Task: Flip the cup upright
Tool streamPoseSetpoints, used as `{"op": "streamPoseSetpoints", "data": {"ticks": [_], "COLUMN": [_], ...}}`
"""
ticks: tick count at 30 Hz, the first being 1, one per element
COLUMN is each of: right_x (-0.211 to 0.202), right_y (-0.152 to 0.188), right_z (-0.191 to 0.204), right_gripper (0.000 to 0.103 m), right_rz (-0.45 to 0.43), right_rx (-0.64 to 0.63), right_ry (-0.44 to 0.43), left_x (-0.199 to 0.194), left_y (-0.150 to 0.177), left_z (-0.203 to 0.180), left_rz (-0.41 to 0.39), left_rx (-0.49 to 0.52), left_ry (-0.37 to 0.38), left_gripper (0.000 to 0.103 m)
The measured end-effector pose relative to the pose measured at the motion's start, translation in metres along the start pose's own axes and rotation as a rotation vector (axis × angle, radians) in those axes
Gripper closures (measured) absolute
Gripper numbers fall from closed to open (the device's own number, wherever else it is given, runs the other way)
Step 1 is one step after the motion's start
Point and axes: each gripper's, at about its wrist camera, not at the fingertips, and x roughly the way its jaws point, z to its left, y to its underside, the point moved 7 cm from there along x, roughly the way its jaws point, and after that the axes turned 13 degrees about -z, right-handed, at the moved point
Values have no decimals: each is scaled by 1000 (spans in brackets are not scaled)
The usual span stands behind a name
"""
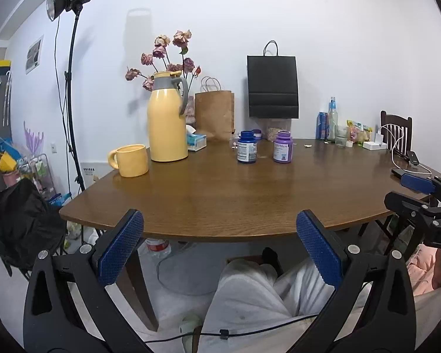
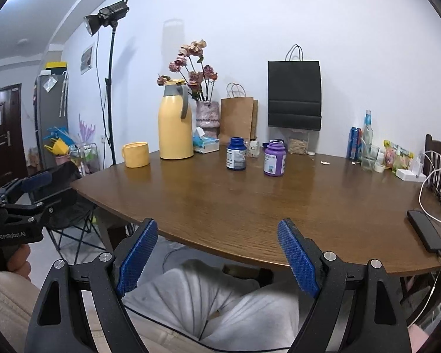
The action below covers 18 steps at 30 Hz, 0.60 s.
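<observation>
A yellow mug (image 1: 131,160) stands on the brown table (image 1: 220,194) at its far left, handle to the left, beside a tall yellow thermos jug (image 1: 167,117). In the right wrist view the mug (image 2: 135,154) is also far left. Its top face shows a ringed ellipse; I cannot tell whether that is the mouth or the base. My left gripper (image 1: 220,220) is open and empty at the table's near edge, far from the mug. My right gripper (image 2: 217,226) is likewise open and empty over the person's lap.
A blue bottle (image 1: 246,147) and a purple bottle (image 1: 282,147) stand mid-table. Paper bags, a flower vase, a tissue box and drinks line the back. A phone (image 2: 425,231) with cables lies at the right edge. A light stand (image 1: 70,88) rises on the left.
</observation>
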Motion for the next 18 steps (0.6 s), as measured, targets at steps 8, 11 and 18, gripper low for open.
{"op": "streamPoseSetpoints", "data": {"ticks": [8, 11, 18], "right_x": [0, -1, -2], "right_y": [0, 0, 1], "right_z": [1, 3, 2], "right_gripper": [15, 15, 15], "right_rz": [-2, -1, 3], "right_rx": [-3, -8, -5], "right_ry": [4, 3, -2], "left_x": [-1, -3, -4], "left_y": [-1, -1, -1], "left_z": [-1, 0, 3], "left_rz": [-7, -11, -10], "left_rx": [9, 11, 7], "left_ry": [1, 3, -2], "left_gripper": [0, 0, 0]}}
